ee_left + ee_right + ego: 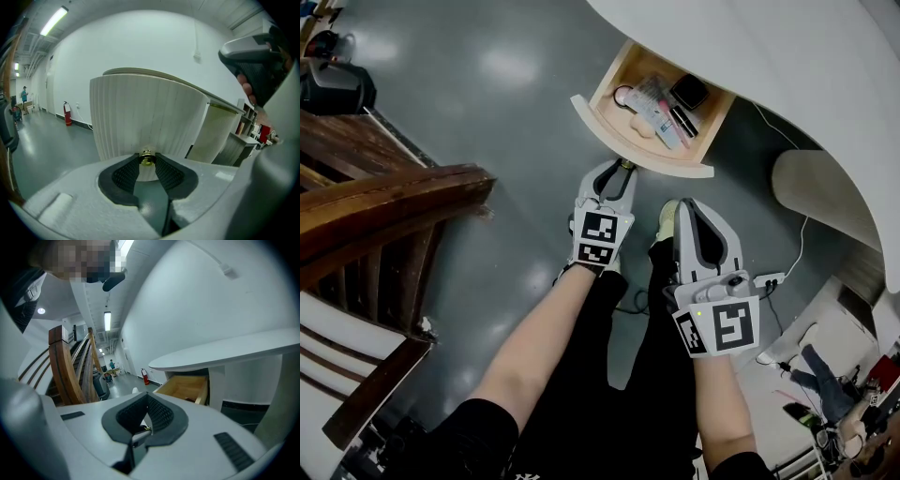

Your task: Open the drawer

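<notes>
The left gripper (623, 169), jaws partly closed, pinches at its tips the one brass knob (147, 158) on the single drawer (595, 122), which stands pulled out just ahead, while the right gripper (146, 394), alongside and further back, is closed and empty

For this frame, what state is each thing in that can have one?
Pale wooden drawer with white ribbed front: open, pulled out, items inside.
Small brass knob: clamped between the left jaws.
Left gripper: shut on the knob.
Right gripper: shut, empty, clear of the drawer.
</notes>
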Demonstrator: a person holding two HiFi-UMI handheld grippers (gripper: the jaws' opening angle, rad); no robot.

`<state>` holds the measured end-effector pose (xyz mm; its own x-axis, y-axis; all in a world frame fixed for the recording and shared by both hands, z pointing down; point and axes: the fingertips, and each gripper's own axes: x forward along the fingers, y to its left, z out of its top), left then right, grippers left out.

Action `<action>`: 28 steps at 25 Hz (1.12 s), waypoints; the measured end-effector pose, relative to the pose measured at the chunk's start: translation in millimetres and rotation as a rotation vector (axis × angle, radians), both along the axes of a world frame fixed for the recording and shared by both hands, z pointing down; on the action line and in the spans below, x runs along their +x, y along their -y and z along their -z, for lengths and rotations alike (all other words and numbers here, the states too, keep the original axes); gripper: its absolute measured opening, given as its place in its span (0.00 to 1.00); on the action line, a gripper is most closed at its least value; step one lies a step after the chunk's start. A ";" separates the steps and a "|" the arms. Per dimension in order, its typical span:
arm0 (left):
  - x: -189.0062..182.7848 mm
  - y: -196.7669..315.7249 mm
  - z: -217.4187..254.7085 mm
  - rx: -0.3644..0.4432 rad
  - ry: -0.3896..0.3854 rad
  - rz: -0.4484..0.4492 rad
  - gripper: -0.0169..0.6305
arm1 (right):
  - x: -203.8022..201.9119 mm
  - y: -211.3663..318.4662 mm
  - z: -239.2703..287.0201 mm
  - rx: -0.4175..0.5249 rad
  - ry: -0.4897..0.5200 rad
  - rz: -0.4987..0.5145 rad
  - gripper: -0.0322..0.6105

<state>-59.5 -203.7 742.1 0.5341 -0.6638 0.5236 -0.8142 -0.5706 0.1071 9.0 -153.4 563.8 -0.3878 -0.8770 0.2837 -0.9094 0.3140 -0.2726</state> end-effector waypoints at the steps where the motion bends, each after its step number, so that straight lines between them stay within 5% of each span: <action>1: 0.1 0.2 0.4 -0.004 0.003 -0.001 0.19 | 1.0 1.1 1.2 -0.003 0.000 0.001 0.07; 19: -19.5 -17.5 8.2 -0.015 0.014 0.013 0.17 | -7.1 -16.1 17.1 -0.012 -0.017 0.009 0.07; 28: -25.5 -39.6 80.8 -0.006 -0.024 -0.025 0.17 | -10.1 -28.6 59.9 -0.007 -0.027 0.007 0.07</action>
<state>-85.0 -164.2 661.3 0.5630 -0.6472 0.5141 -0.7970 -0.5898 0.1303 -1.1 -124.8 503.9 -0.3859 -0.8723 0.3002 -0.9143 0.3183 -0.2504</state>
